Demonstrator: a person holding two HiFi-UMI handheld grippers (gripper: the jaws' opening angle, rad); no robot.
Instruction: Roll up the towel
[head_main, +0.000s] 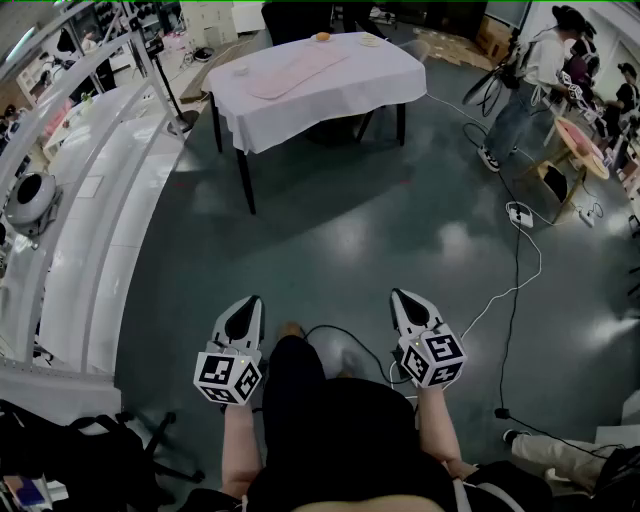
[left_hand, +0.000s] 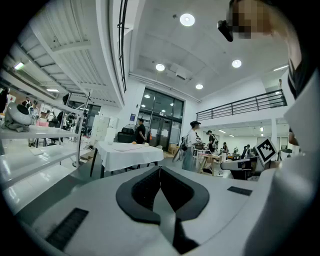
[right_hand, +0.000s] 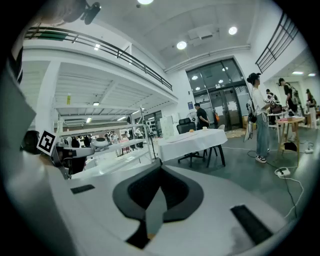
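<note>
A pale pink towel (head_main: 298, 70) lies flat on a table with a white cloth (head_main: 390, 75) at the far side of the room. It also shows as a thin pale strip in the left gripper view (left_hand: 119, 146) and the right gripper view (right_hand: 181, 139). My left gripper (head_main: 251, 301) and right gripper (head_main: 398, 295) hang side by side over the dark floor, far short of the table. Both point toward the table. Each has its jaws pressed together with nothing between them (left_hand: 160, 168) (right_hand: 159, 160).
A small orange object (head_main: 322, 37) and a dish (head_main: 370, 40) sit at the table's far edge. White curved shelving (head_main: 100, 200) runs along the left. A cable (head_main: 518, 265) and a power strip (head_main: 519, 213) lie on the floor at right, near standing people (head_main: 528, 75).
</note>
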